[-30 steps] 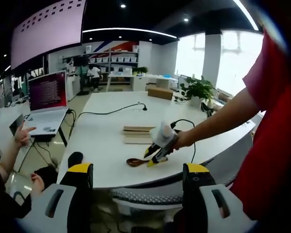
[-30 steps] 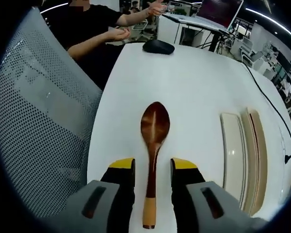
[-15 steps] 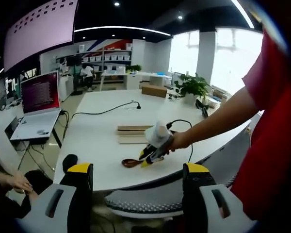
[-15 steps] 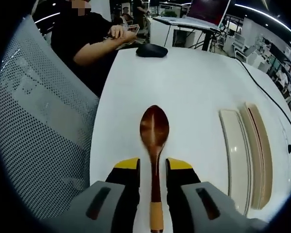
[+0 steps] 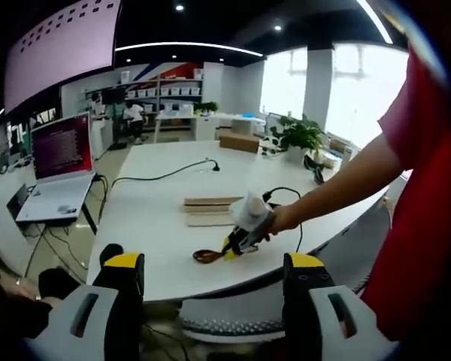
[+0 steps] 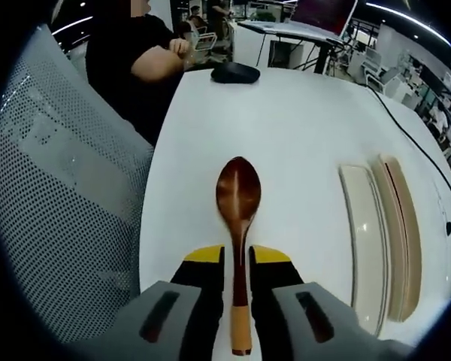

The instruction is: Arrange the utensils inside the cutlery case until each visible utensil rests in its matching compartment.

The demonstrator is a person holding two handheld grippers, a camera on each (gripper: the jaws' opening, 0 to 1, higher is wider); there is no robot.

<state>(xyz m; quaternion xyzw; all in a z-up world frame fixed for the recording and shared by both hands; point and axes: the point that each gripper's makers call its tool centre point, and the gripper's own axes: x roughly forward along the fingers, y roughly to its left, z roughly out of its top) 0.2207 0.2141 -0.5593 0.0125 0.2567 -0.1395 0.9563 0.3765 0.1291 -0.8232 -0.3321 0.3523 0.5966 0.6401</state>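
At lower centre, the spoon (image 6: 238, 197) handle is pinched by the right gripper (image 6: 237, 263); the left gripper (image 5: 210, 274) is held apart. No writing can be read.

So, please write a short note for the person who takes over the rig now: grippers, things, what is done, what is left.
Right hand-held gripper: jaws closed on the handle of the wooden spoon, which lies on the white table.
Left hand-held gripper: open, holding nothing, back from the table.
Cutlery case: on the table to the spoon's right, apart from it.
Done: spoon gripped.
Left: lift it and lay it in its matching compartment.
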